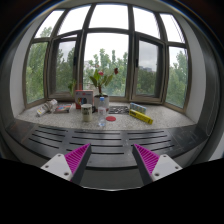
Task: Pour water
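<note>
A vase (101, 101) with flowers and a small cup (87, 112) are seen well beyond the fingers, left of the midline between them, on a windowsill (150, 122). The gripper (111, 160) is held level, aimed at the window, its pads (77, 157) spread wide, nothing gripped.

one vase of flowers (99, 80), two pads (78, 157)

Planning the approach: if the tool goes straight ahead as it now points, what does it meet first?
Probably the red lid lying on the windowsill, past the open tool. Until there the way looks free, though depth is hard to judge.
</note>
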A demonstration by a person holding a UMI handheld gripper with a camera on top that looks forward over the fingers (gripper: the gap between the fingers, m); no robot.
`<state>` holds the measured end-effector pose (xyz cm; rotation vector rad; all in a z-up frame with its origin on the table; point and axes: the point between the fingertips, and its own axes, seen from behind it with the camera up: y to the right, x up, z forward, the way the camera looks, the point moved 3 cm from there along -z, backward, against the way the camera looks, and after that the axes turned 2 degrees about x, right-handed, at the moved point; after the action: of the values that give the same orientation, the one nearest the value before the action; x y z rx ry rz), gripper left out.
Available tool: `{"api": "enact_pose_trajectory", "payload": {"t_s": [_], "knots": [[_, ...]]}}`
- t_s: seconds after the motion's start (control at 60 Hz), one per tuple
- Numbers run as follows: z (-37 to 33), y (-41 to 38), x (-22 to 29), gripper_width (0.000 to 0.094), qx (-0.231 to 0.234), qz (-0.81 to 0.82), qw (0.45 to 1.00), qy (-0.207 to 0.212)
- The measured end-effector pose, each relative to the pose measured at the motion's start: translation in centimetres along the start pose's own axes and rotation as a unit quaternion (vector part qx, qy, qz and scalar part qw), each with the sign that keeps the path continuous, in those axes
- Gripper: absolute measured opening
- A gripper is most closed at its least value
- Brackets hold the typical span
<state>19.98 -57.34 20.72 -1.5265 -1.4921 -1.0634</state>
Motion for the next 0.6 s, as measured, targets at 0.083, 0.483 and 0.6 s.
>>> {"api": "enact_pose_trajectory", "payload": {"t_s": [0.083,0.483,0.6], "knots": [[0.1,0.2,-0.2,0.0855,0.002,0.007,1.0,-0.004],[8.4,-0.8,-1.4,0.0859,0.013,-0.011,1.0,-0.005],[14.2,-2.4,-0.5,0.0857,0.023,-0.018,1.0,0.007]]}}
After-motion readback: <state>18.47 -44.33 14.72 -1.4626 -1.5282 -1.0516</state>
